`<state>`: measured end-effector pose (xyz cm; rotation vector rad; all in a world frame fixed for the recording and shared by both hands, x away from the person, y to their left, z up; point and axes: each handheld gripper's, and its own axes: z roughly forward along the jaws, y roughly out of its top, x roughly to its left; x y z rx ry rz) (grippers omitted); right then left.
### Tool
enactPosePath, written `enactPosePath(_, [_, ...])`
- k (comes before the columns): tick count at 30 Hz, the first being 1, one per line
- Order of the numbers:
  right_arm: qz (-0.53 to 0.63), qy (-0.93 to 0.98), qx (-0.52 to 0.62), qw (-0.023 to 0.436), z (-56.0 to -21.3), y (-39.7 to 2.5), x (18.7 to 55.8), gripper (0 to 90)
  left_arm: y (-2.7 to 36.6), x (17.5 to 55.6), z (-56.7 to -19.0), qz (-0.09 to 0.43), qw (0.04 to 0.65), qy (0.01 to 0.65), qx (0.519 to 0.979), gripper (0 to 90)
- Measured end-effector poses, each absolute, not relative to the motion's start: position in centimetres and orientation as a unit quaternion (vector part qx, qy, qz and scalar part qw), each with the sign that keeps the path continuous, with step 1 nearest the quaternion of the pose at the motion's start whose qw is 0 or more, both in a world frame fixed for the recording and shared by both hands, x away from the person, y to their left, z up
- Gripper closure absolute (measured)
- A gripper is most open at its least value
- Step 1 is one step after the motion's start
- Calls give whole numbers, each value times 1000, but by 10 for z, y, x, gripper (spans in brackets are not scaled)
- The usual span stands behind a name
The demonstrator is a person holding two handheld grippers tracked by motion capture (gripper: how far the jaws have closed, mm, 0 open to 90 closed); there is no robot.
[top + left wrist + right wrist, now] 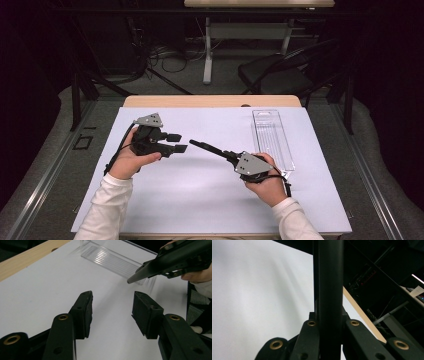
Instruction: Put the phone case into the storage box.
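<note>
Here the left gripper (176, 142) hovers over the white mat (200, 200), jaws spread with nothing between them. The right gripper (192, 143) pinches a long black rod (210, 148), angled up-left toward the left one. The right gripper view shows that rod (328, 290) clamped between the 2 jaws. The clear plastic tray (272, 137) lies empty beside the right hand (265, 182).
</note>
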<state>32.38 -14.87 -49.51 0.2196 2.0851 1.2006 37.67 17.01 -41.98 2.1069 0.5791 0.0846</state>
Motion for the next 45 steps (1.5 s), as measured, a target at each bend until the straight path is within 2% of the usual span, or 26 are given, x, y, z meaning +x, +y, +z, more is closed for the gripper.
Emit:
enactPosePath(7, [476,804,89,345,-496,-150,325,867,168,376,-419,30,481,218,849,518])
enactPosePath(15, [486,805,89,327,-498,-148,325,867,157,375,-425,10,469,194,861,552])
enactPosePath(45, [516,810,75,269,-507,-141,326,866,136,369,-431,-6,483,145,864,557])
